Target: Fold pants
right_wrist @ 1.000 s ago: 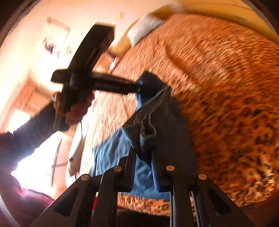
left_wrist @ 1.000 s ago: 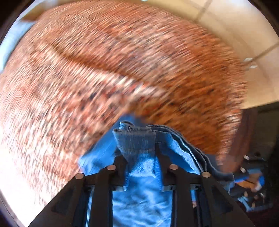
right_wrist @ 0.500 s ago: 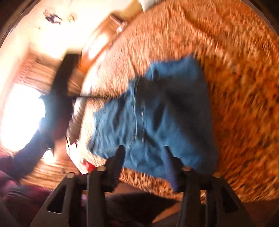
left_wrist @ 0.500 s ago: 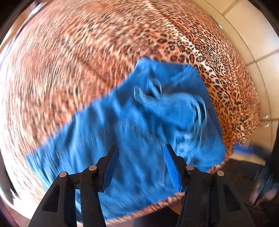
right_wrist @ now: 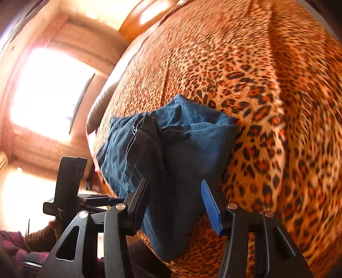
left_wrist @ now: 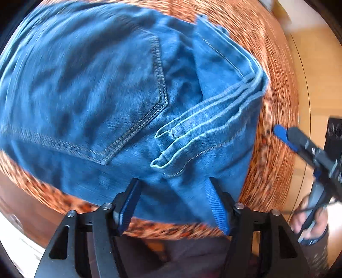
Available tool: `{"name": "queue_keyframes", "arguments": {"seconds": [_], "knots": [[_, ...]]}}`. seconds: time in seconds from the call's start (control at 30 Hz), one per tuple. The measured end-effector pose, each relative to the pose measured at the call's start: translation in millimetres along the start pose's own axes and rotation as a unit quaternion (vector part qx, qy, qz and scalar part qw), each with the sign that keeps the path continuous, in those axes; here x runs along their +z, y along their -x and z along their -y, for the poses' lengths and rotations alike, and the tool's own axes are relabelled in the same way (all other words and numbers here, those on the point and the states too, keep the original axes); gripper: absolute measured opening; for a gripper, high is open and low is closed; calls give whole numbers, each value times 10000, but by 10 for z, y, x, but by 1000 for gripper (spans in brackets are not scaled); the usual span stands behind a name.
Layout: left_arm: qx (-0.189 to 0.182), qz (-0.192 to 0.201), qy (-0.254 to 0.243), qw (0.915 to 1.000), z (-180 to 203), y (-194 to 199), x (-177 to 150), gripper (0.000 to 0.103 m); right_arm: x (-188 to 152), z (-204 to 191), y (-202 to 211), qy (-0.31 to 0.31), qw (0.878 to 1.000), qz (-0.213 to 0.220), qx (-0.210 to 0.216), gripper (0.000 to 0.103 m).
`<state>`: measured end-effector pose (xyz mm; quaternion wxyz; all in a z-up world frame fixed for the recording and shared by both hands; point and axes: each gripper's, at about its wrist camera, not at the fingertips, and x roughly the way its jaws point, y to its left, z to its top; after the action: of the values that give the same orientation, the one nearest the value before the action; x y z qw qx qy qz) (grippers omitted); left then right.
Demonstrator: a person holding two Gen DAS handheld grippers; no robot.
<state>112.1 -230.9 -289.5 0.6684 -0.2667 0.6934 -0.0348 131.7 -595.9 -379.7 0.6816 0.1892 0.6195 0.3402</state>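
Blue denim pants lie folded into a compact stack on a leopard-print bedspread, back pocket and waistband up. My left gripper is open just above the stack's near edge, holding nothing. In the right wrist view the pants sit near the bed's near edge; my right gripper is open over their near corner, empty. The right gripper also shows at the right edge of the left wrist view, and the left gripper shows at the lower left of the right wrist view.
The leopard bedspread stretches away to the far right. A bright window and a wooden headboard lie beyond. Wooden floor is to the right of the bed. A dark wooden bed frame runs below the bedspread edge.
One second ago both grippers were shut on the pants and carrying them. They let go, the pants dropped folded on the bed, and both grippers now hover open close over the stack.
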Motion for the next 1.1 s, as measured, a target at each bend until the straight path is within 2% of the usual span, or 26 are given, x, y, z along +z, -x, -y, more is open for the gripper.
{"name": "queue_keyframes", "arguments": {"seconds": [0.07, 0.13, 0.17, 0.2, 0.3, 0.37, 0.47, 0.6, 0.63, 0.67, 0.7, 0.77, 0.83, 0.87, 0.9, 0.93, 1.0, 1.03, 1.07, 1.1], "knots": [[-170, 256, 494, 9983, -75, -29, -46, 63, 184, 20, -65, 178, 9995, -210, 139, 52], [-614, 502, 1020, 9916, -154, -48, -100, 48, 350, 30, -165, 287, 9988, -355, 190, 52], [-789, 479, 1147, 9891, -191, -71, -129, 20, 429, 35, -202, 348, 9983, -416, 198, 52], [-852, 439, 1241, 9876, -205, -93, -148, 7, 498, 1, -206, 406, 9980, -456, 172, 52], [-742, 722, 1496, 9833, -260, -74, -278, 7, 811, -73, -403, 784, 9946, -677, 67, 57], [-637, 917, 1617, 9805, -319, -8, -380, 6, 968, -176, -581, 1295, 9871, -922, -188, 57], [-547, 1046, 1847, 9757, -411, 43, -500, 6, 1049, -350, -912, 2193, 9633, -1456, -532, 57], [-427, 1151, 2076, 9705, -389, 80, -626, 5, 957, -537, -1265, 3235, 9167, -2145, -950, 57], [-370, 1163, 2129, 9694, -340, 66, -598, 5, 906, -595, -1302, 3589, 8994, -2279, -1018, 47], [-314, 1195, 2177, 9681, -315, 74, -617, 5, 883, -621, -1301, 3718, 8910, -2373, -1077, 13], [-120, 1275, 2198, 9671, -309, 100, -670, 5, 883, -627, -1252, 3731, 8889, -2410, -1122, 5], [170, 1354, 2309, 9633, -296, 118, -759, 5, 929, -514, -1046, 3533, 9014, -2304, -977, 5], [-100, 1300, 2541, 9584, -358, 137, -880, 5, 979, -264, -935, 3092, 9135, -2377, -1157, 7], [-198, 1294, 2556, 9579, -356, 144, -921, 5, 986, -207, -871, 2946, 9211, -2337, -1011, 12], [-368, 1273, 2511, 9588, -322, 164, -965, 5, 989, -208, -805, 2875, 9276, -2241, -825, 12], [-488, 1224, 2460, 9603, -251, 171, -983, 6, 996, -203, -753, 2786, 9338, -2135, -698, 16], [-655, 1146, 2367, 9626, -218, 159, -1019, 13, 1025, -154, -740, 2543, 9437, -2040, -562, 33], [-597, 1103, 2344, 9640, -198, 130, -1000, 14, 1021, -136, -741, 2555, 9452, -1908, -702, 47], [-556, 1064, 2325, 9652, -179, 104, -974, 14, 1018, -114, -788, 2545, 9445, -1913, -807, 53], [-546, 1009, 2346, 9653, -153, 79, -945, 14, 1018, -69, -777, 2530, 9430, -2001, -825, 53]]}}
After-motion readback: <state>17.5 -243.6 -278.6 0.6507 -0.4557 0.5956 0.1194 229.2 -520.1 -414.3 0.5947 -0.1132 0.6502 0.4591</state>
